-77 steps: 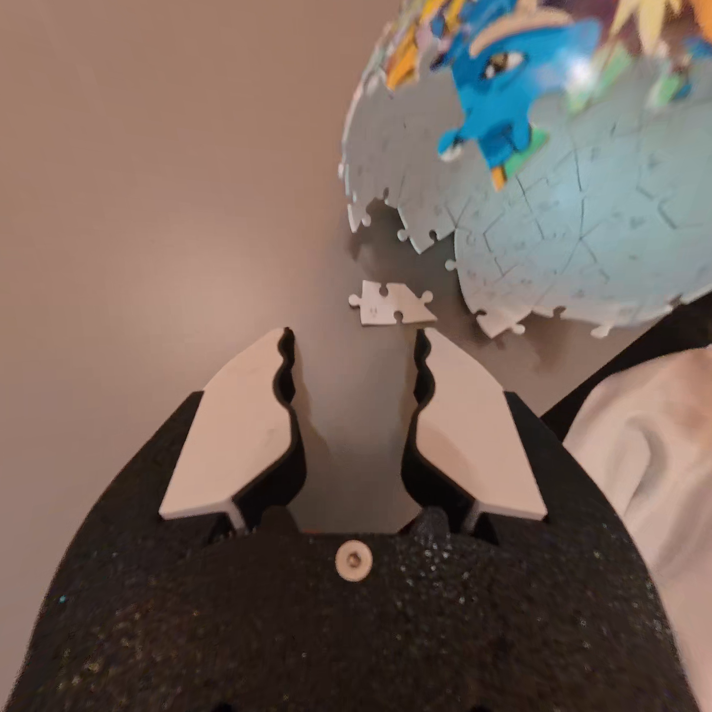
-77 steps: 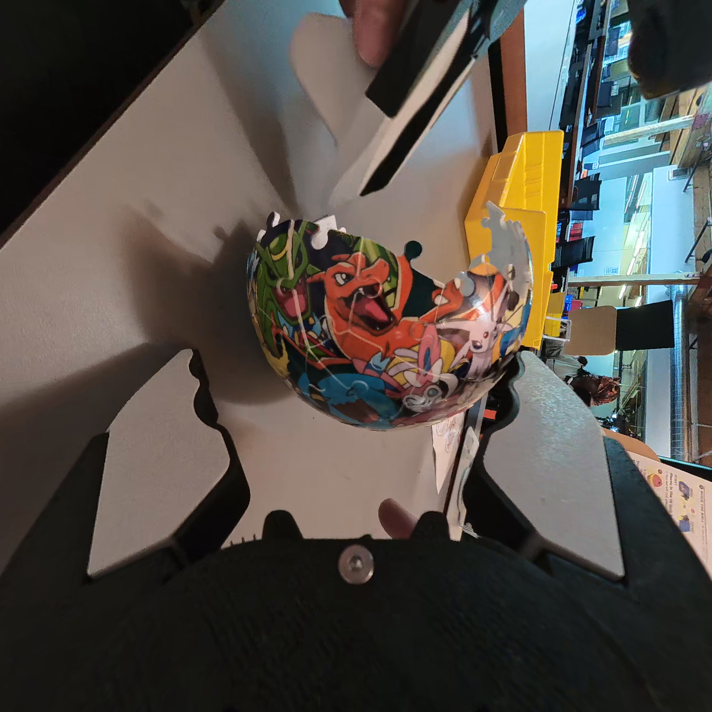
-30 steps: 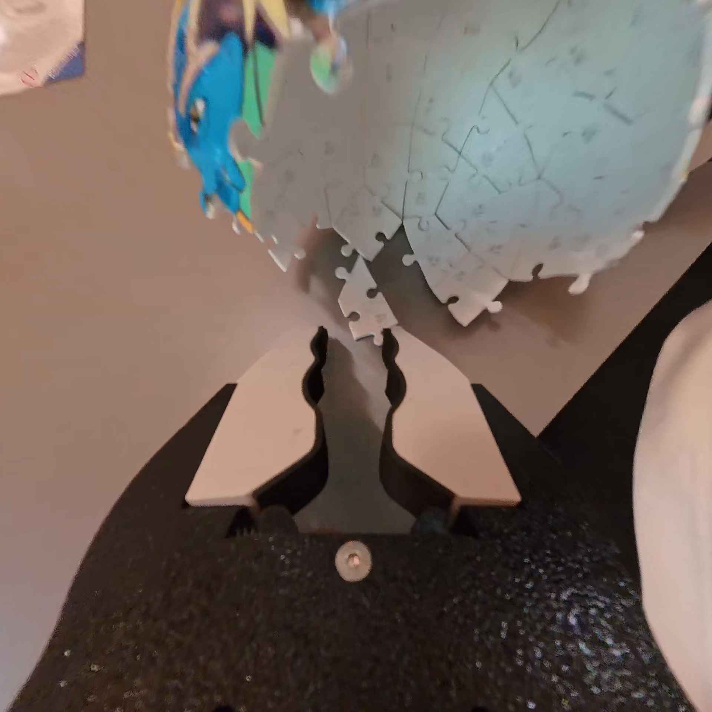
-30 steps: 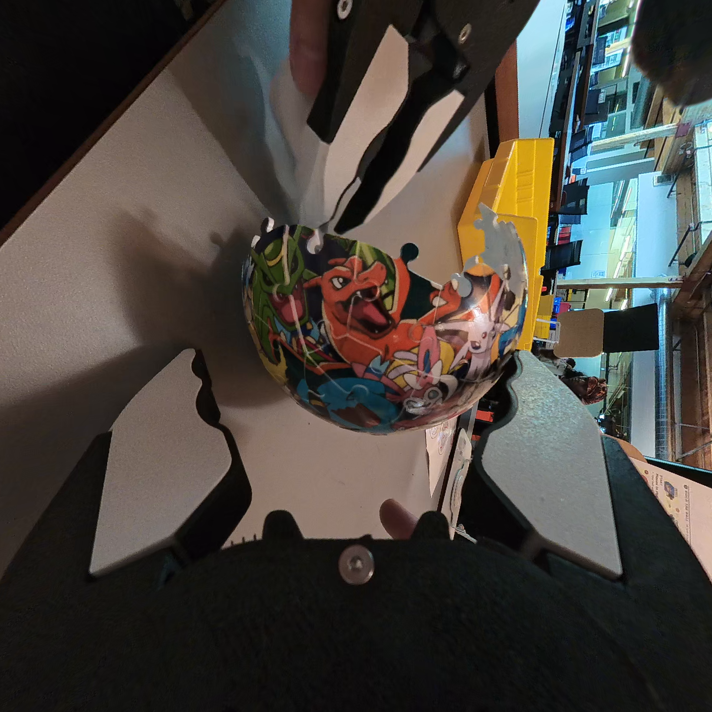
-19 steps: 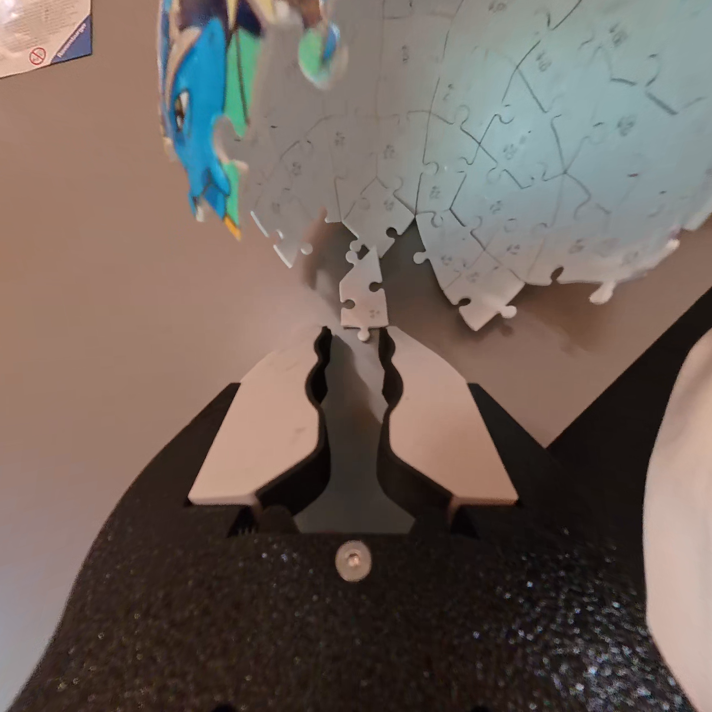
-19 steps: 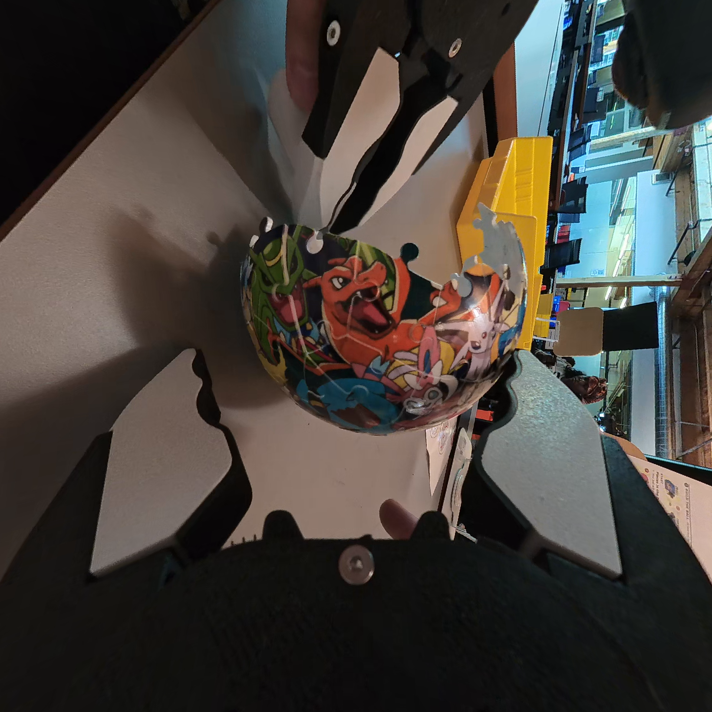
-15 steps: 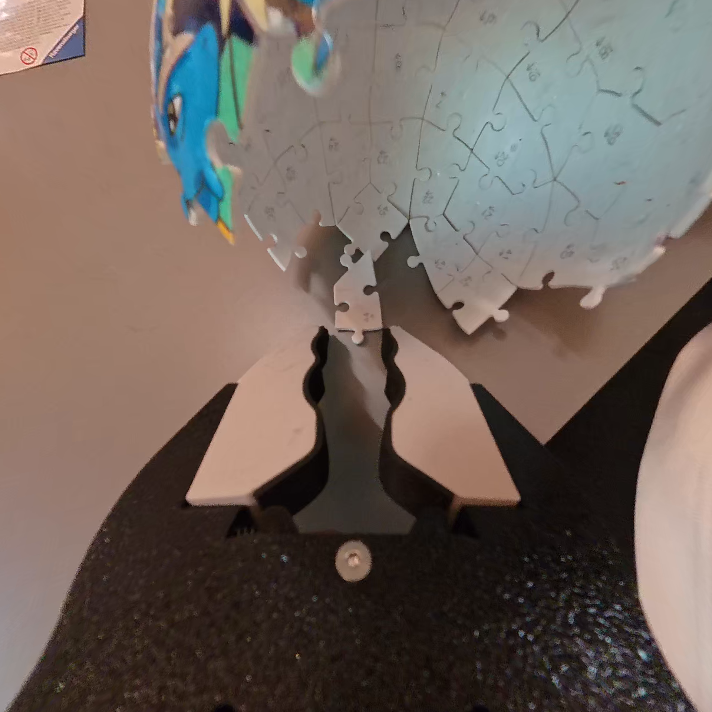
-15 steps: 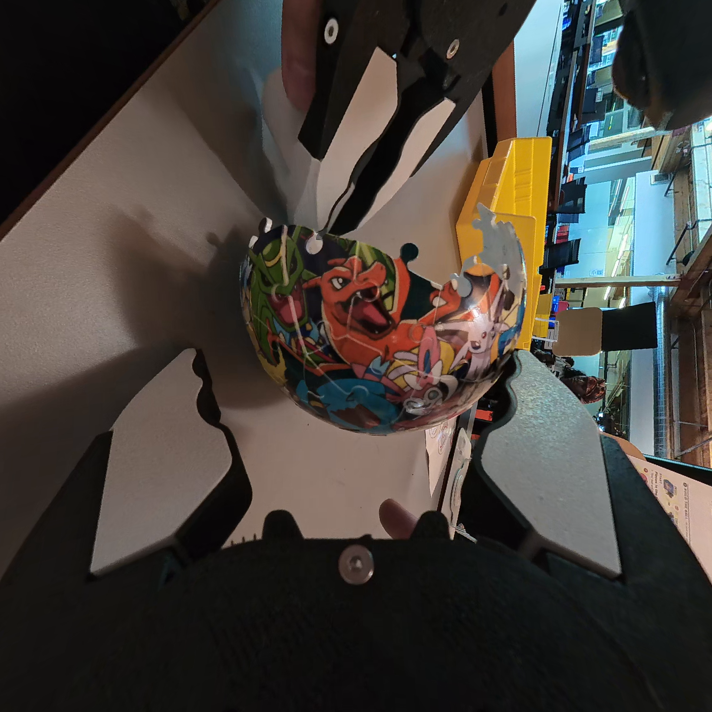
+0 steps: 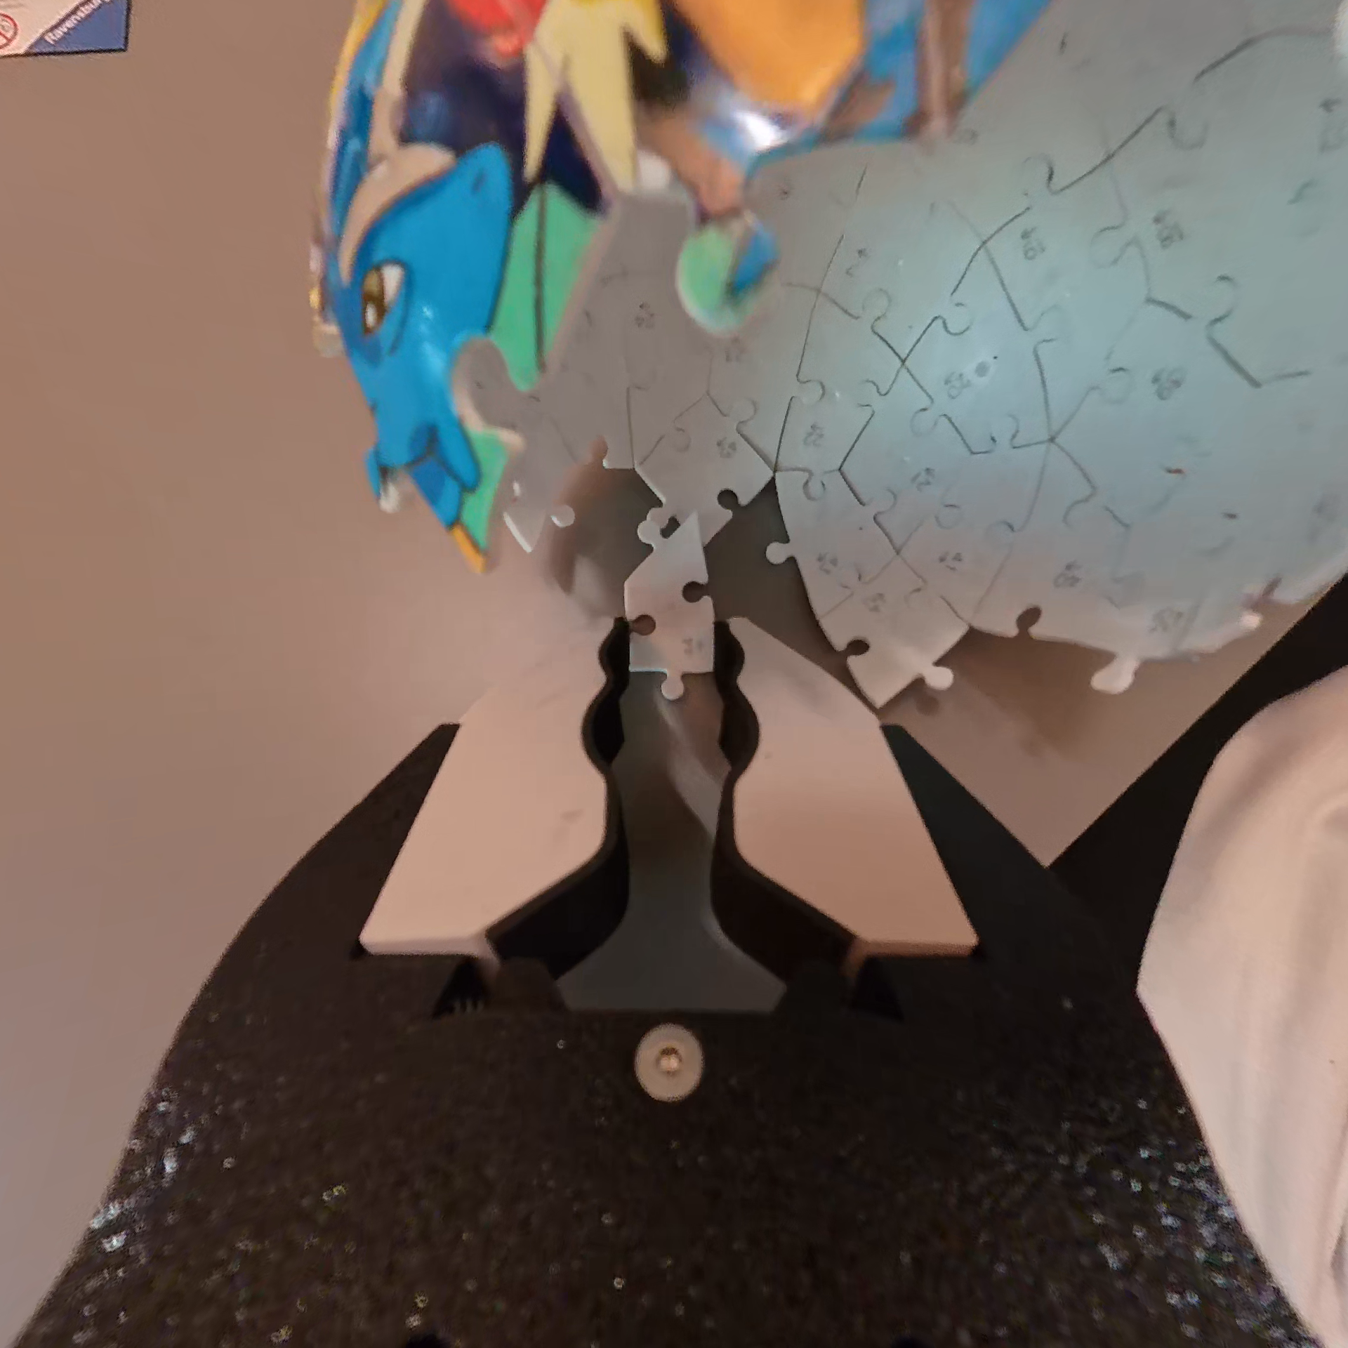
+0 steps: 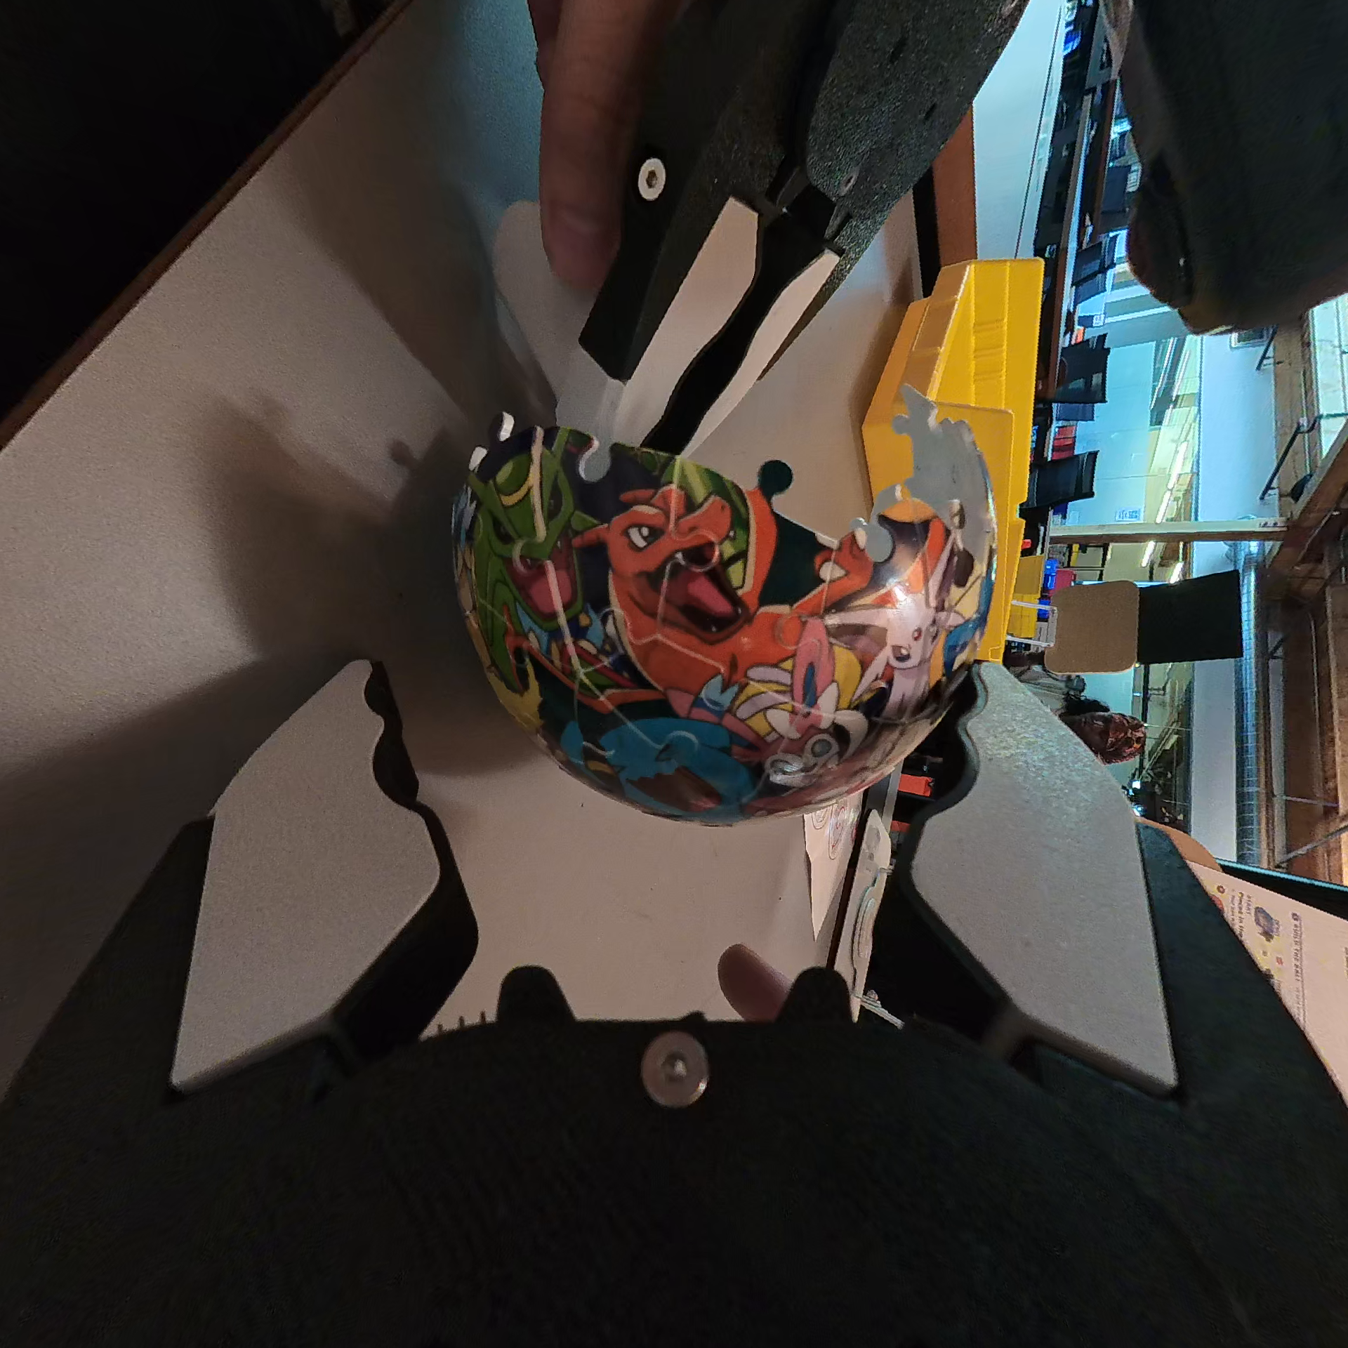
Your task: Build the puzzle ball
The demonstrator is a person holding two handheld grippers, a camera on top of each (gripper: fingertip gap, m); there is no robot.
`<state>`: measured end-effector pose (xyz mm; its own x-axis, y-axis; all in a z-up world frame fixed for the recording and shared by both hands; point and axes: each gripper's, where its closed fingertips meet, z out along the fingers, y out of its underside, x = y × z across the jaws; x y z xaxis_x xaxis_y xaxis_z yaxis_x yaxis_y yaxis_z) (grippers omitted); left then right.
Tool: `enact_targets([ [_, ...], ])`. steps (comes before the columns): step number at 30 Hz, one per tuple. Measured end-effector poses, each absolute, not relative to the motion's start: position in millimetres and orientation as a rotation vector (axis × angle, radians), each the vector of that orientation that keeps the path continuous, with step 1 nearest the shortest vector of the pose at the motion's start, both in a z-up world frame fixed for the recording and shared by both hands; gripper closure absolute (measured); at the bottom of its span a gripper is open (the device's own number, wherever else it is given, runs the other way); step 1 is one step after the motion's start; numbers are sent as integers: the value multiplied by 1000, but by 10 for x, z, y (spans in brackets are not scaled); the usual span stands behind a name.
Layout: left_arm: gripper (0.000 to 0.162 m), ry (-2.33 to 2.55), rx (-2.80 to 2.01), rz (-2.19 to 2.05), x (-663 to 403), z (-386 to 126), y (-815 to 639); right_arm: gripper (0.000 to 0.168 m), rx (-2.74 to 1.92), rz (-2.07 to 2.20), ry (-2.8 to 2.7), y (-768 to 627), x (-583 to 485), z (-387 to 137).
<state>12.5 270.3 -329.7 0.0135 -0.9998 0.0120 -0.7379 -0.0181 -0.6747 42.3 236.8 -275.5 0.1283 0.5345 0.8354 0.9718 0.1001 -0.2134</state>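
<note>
The puzzle ball [image 9: 1021,350] is a partly built shell, grey inside and with colourful cartoon creatures outside [image 10: 700,627]. My left gripper [image 9: 671,645] is shut on a small grey puzzle piece [image 9: 675,583] and holds its pointed end at a notch in the shell's jagged rim. In the right wrist view the left gripper [image 10: 649,416] meets the top rim of the ball. My right gripper [image 10: 675,678] is wide open around the ball. Its right finger [image 10: 1021,788] touches the ball's side and its left finger [image 10: 306,802] stands apart.
A white table [image 10: 219,438] lies under the ball. A yellow bin [image 10: 970,343] stands beyond it. A printed leaflet [image 9: 58,29] lies at the far left and an instruction sheet [image 10: 1284,948] at the right. A white sleeve [image 9: 1254,948] is close on the right. The grippers' ends are close to 9 cm from one another.
My left gripper closed on the loose piece that lay on the table, then carried it up to the ball's rim. The right gripper has stayed open around the ball.
</note>
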Motion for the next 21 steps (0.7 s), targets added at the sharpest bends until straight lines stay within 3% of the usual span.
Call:
enact_targets([
  [21,140,1866,-1773,-818,255,-3272,2501,29,-1546,-649,-1526,2366,420,-2751],
])
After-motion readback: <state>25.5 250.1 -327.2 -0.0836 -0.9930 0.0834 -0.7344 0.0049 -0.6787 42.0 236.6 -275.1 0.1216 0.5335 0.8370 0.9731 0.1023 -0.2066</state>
